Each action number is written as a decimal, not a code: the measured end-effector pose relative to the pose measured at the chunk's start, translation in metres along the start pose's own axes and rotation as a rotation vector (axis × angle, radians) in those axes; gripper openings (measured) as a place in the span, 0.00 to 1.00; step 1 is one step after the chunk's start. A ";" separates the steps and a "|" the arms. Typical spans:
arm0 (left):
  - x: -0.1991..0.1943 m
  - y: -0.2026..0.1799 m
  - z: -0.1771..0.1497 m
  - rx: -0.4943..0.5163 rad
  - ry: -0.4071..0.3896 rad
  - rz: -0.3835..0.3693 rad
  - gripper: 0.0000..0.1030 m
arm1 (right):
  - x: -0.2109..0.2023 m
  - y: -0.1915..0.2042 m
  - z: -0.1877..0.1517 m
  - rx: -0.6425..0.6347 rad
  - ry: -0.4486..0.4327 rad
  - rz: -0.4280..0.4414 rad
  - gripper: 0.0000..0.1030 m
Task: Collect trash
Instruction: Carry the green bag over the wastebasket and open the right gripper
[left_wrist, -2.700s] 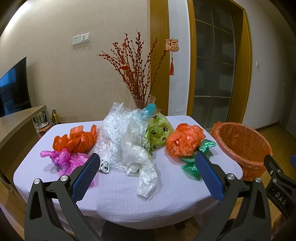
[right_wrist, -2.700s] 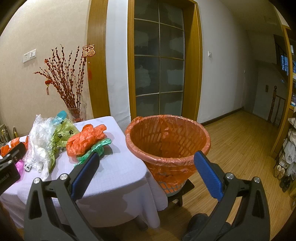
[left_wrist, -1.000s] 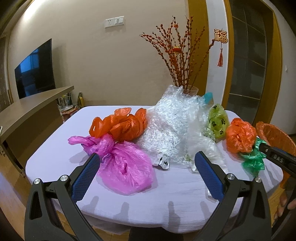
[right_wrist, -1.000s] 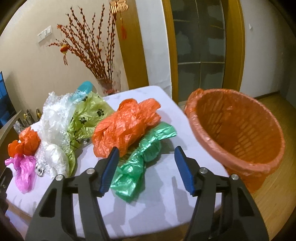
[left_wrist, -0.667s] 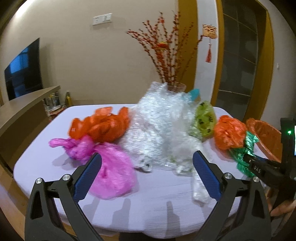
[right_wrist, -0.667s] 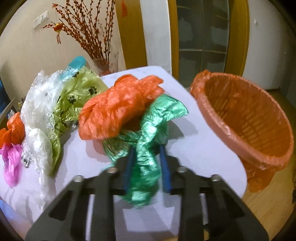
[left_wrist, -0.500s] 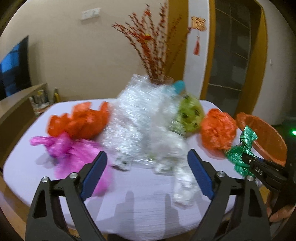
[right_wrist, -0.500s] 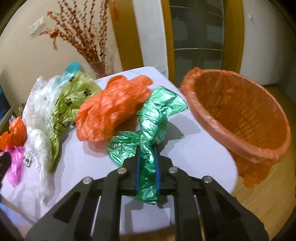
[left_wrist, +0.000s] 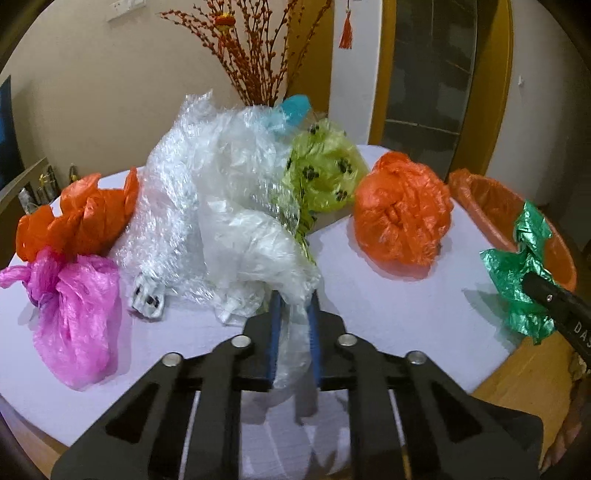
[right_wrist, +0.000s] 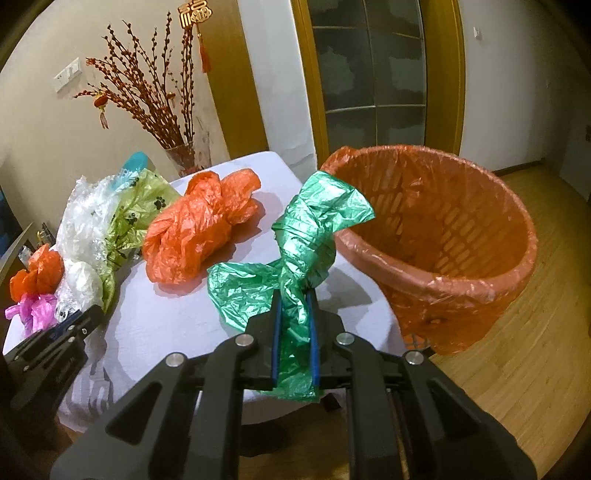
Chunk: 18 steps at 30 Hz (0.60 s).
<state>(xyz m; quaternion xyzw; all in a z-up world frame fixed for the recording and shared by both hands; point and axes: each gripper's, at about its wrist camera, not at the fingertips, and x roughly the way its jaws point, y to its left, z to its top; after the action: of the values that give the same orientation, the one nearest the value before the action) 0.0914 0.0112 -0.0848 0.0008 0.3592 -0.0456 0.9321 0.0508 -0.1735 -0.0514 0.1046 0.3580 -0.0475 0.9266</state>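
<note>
Now right gripper (right_wrist: 294, 325) jaws pinch crinkly green bag (right_wrist: 303, 236); left gripper (left_wrist: 294, 325) jaws clamp filmy clear bag (left_wrist: 255, 240).

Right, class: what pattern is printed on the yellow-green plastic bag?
Black paw prints on the yellow-green plastic bag, clearest in the left wrist view.

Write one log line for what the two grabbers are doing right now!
left gripper: shut on clear bag | right gripper: shut on green bag, lifted beside orange basket | other bags on table

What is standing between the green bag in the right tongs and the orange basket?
Nothing visible. The right tongs grip the green bag, held above the table edge. The orange basket stands just to its right, its mouth open.
</note>
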 end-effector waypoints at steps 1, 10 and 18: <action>-0.005 0.002 0.001 0.004 -0.011 -0.004 0.07 | -0.002 0.001 0.000 -0.002 -0.007 0.000 0.13; -0.042 0.011 0.027 0.021 -0.101 -0.061 0.05 | -0.019 -0.001 0.002 -0.002 -0.047 0.016 0.13; -0.052 -0.030 0.057 0.091 -0.140 -0.182 0.05 | -0.032 -0.020 0.016 0.006 -0.098 -0.018 0.13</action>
<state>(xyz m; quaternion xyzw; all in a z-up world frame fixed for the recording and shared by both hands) 0.0890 -0.0160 -0.0066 0.0073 0.2894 -0.1460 0.9460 0.0342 -0.1964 -0.0221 0.1017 0.3132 -0.0620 0.9422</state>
